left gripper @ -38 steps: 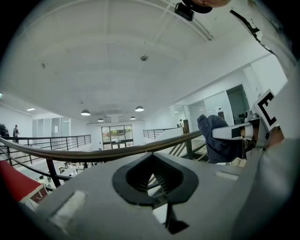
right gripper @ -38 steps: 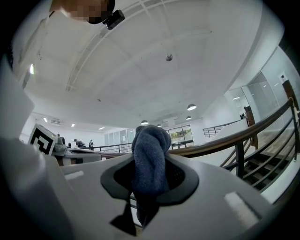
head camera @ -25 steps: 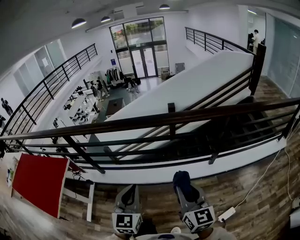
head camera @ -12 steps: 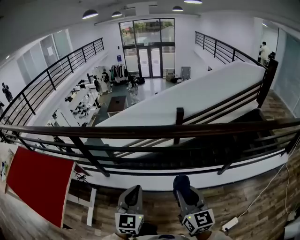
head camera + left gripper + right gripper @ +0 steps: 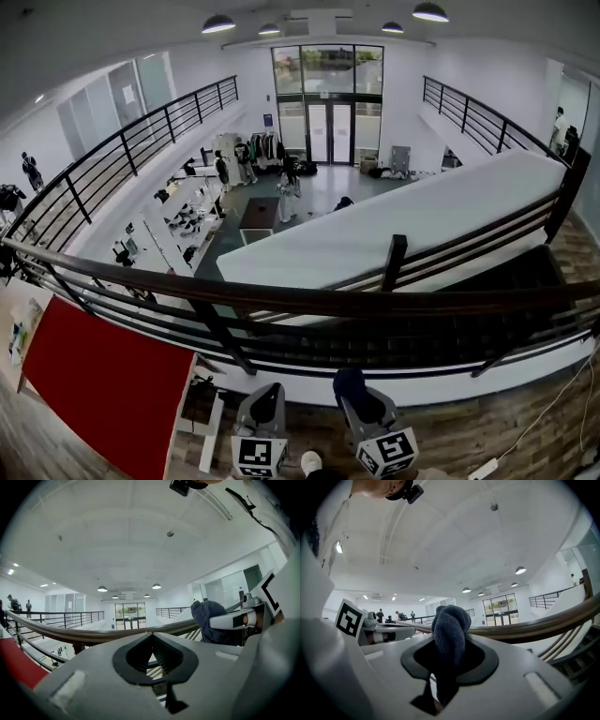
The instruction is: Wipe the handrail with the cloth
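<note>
Rail bars the way, floor open before it
The handrail (image 5: 309,300) spans edge to edge, free along its top; lower bars (image 5: 309,345) close the gap beneath it, and a red panel (image 5: 103,375) crowds the floor's left side.

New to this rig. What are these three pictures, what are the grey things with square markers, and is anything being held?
A person on a balcony holds one tool in each hand; the marker cubes are part of them. The head view looks down over the dark handrail into the hall below. The other two views ride on the tools, looking along their jaws. The left tool is shut and empty. The right tool is shut on a dark blue cloth, which appears short of the handrail.
</note>
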